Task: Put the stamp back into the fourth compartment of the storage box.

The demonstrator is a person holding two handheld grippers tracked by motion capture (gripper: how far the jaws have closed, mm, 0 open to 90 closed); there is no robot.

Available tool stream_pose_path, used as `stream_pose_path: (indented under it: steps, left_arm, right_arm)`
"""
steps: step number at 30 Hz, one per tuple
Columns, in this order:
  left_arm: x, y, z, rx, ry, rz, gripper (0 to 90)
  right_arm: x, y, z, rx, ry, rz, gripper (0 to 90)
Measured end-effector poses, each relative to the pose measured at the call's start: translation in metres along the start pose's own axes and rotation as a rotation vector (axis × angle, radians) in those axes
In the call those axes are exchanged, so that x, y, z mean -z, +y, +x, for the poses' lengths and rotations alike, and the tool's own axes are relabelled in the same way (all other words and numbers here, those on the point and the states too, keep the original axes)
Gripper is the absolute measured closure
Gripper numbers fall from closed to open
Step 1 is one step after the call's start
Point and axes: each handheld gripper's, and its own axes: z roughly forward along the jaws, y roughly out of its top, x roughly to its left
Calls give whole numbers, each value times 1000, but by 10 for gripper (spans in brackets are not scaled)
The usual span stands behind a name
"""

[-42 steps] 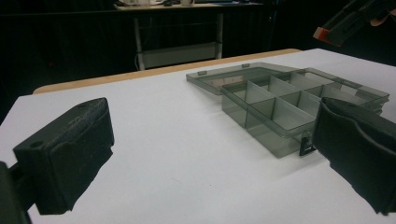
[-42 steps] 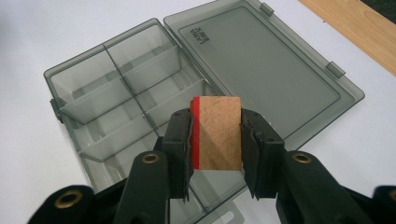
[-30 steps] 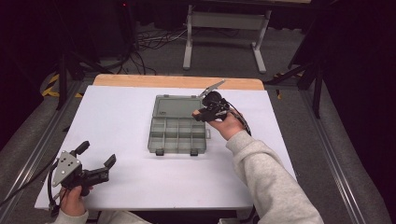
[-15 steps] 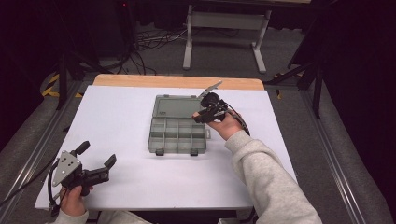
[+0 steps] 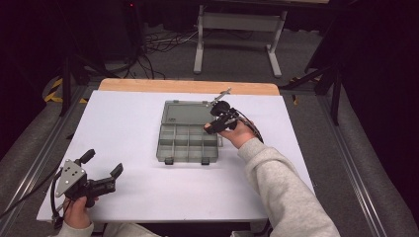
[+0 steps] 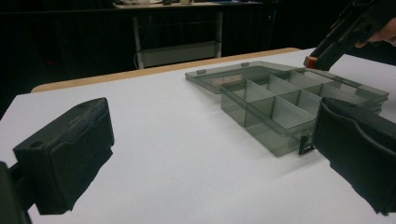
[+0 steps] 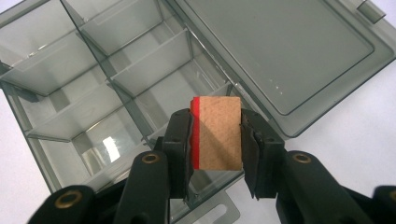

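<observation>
High view, lower left of the frame: I see my left gripper (image 5: pixel 102 171) held just above the white table (image 5: pixel 128 128), its grey three-cornered plate (image 5: pixel 69 175) toward the frame's left edge. Its jaws stand wide apart with nothing between them; in the left gripper view the two black pads (image 6: pixel 67 156) sit at opposite lower corners with bare tabletop between.

Centre of the high view: a smoky grey translucent organizer box (image 5: pixel 188 143) lies on the table with its lid (image 5: pixel 185 111) swung fully back and flat, toward the upper part of the frame. The tray is split into compartments by thin walls; those I can see into look empty, though the tinted plastic makes this hard to confirm. Two dark latches (image 5: pixel 169 161) sit on the box's lower edge.

Right of centre: my right gripper (image 5: pixel 211 129) hangs over the tray's right-hand side, near the hinge line, with a grey sleeve (image 5: pixel 286 192) running to the lower right corner. In the right gripper view its jaws are closed on a small rectangular block (image 7: pixel 218 134), tan on its broad face with a red strip down its left edge. The block is pinched by its two sides and stands above a compartment next to the lid. In the left gripper view the same gripper enters at the upper right, its tip over the far compartments.
</observation>
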Motion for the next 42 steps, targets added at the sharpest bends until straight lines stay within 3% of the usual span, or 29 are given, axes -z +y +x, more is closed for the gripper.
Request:
stream_pose_path:
  steps: [27,42]
  left_arm:
    - [0,0,0,-1,-3,-1,1]
    - [0,0,0,1,-4,-2,1]
  right_arm:
    - [-13,-2,-2,-11,43,75,656]
    - [-17,-3,-2,9,36,99,651]
